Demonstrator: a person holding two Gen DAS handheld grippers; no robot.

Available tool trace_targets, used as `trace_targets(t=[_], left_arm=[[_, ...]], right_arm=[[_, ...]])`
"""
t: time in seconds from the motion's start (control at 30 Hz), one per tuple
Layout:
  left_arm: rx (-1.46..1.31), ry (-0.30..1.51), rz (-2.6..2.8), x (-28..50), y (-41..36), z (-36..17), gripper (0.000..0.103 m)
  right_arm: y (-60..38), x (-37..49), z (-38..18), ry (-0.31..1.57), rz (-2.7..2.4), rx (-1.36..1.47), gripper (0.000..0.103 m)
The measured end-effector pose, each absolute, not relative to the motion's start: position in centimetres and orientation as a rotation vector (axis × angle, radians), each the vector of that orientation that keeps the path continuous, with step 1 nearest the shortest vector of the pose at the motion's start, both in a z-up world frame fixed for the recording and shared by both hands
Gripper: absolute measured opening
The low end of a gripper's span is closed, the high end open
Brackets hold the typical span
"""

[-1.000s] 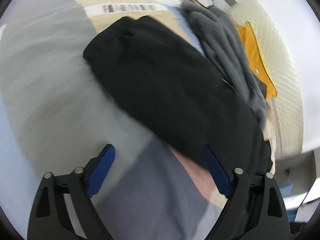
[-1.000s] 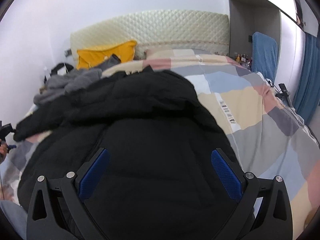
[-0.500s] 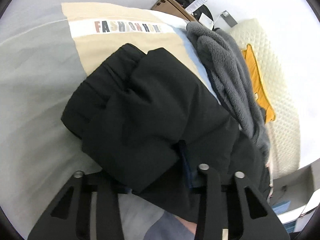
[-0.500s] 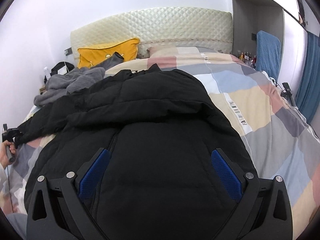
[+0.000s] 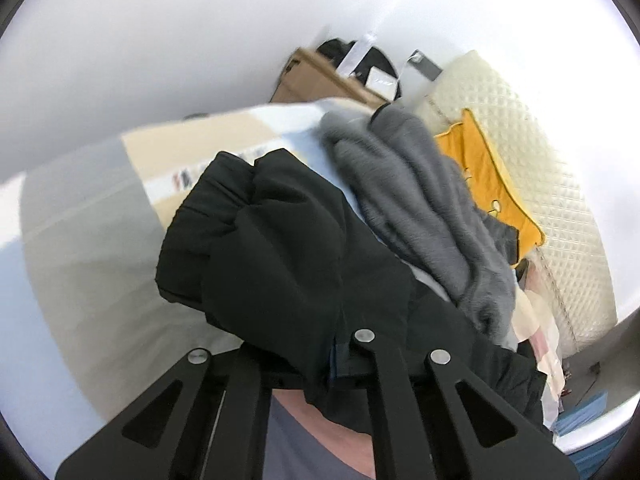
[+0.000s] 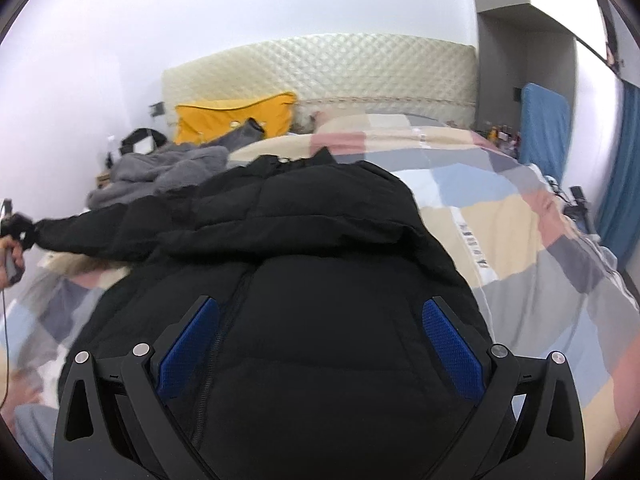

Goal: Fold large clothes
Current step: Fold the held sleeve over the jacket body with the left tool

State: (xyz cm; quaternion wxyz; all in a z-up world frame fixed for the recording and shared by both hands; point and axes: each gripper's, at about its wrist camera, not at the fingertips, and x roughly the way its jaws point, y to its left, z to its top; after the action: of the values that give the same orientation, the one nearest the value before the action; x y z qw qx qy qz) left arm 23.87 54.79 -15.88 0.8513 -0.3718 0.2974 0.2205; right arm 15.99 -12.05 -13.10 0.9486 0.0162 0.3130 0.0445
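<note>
A black puffer jacket lies spread on the bed, hood towards the headboard. My left gripper is shut on the jacket's left sleeve near the cuff and holds it lifted above the bedspread; its pads are hidden in the fabric. From the right wrist view that sleeve stretches out to the left, to the left gripper. My right gripper is open, its blue pads wide apart just above the jacket's body.
A patchwork bedspread covers the bed. A grey fleece garment and a yellow pillow lie near the quilted headboard. A cardboard box stands by the wall. A blue chair stands at the right.
My left gripper closed on the jacket's sleeve and lifted it up and outward, pulling it taut. My right gripper stayed open over the jacket's body.
</note>
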Motion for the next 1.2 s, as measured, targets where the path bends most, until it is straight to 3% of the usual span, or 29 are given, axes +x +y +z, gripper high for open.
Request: trace_targets(t=[0.2,0.6,1.2], left_arm=[[-0.639,0.582,0.465,24.8,50.5,-8.3,0.005],[-0.476,0.501,0.426,27.4,40.2,0.8,0.005],[-0.205,0.304,0.222,32.3,19.2,5.7,0.005]], right_arm=[[-13.4,15.4,-11.7,0.6,0.143,0.016,0.102],[-16.1,15.5,-11.6,0.538,0.167,-0.028,0.102],[-20.3,14.2,-10.6,0.488,0.099,0.063,0.102]])
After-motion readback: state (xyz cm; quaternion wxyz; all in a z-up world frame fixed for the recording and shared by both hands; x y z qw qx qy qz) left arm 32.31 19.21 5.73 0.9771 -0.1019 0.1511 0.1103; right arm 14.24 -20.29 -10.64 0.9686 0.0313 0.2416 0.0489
